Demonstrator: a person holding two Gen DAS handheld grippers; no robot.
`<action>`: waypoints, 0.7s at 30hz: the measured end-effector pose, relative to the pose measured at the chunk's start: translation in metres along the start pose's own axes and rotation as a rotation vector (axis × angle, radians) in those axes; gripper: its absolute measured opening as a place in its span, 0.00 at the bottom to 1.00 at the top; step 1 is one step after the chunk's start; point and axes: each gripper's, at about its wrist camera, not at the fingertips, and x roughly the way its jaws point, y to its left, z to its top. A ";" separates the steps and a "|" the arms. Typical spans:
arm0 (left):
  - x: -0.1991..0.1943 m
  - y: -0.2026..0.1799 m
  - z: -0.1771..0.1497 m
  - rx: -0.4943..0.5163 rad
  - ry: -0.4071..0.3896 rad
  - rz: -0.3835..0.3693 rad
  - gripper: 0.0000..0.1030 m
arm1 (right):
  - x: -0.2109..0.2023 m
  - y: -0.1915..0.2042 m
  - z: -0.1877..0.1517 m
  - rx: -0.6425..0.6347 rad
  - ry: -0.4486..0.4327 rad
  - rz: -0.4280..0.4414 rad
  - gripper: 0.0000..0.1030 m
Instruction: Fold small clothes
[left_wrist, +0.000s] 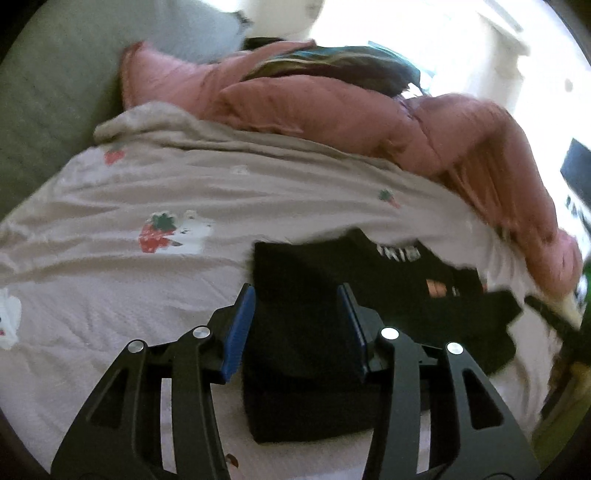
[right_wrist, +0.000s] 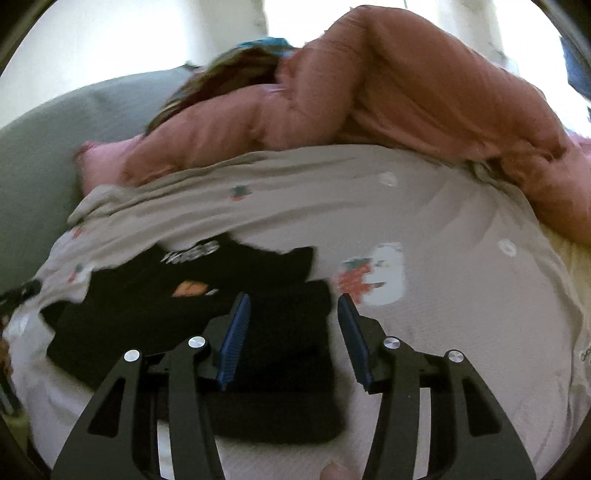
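Observation:
A small black garment (left_wrist: 332, 332) with white lettering and an orange print lies flat on a pale bedsheet with strawberry prints (left_wrist: 147, 192). My left gripper (left_wrist: 297, 295) is open, its blue pads (left_wrist: 240, 328) astride the garment's left part, just above it. In the right wrist view the same garment (right_wrist: 207, 314) lies at lower left. My right gripper (right_wrist: 293, 304) is open over the garment's right edge, holding nothing.
A pink quilt (left_wrist: 332, 110) is heaped along the far side of the bed, also in the right wrist view (right_wrist: 406, 92). A grey-green headboard or cushion (left_wrist: 48, 92) stands at the left. Dark multicoloured cloth (left_wrist: 332, 62) lies on the quilt. The bed edge runs at the right (left_wrist: 546, 295).

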 end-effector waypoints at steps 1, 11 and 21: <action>0.001 -0.011 -0.007 0.040 0.010 0.004 0.36 | 0.000 0.008 -0.004 -0.023 0.012 0.013 0.45; 0.030 -0.050 -0.064 0.189 0.148 0.010 0.35 | 0.020 0.076 -0.042 -0.201 0.138 0.103 0.24; 0.052 -0.062 -0.066 0.286 0.141 0.100 0.36 | 0.060 0.082 -0.041 -0.242 0.180 0.017 0.24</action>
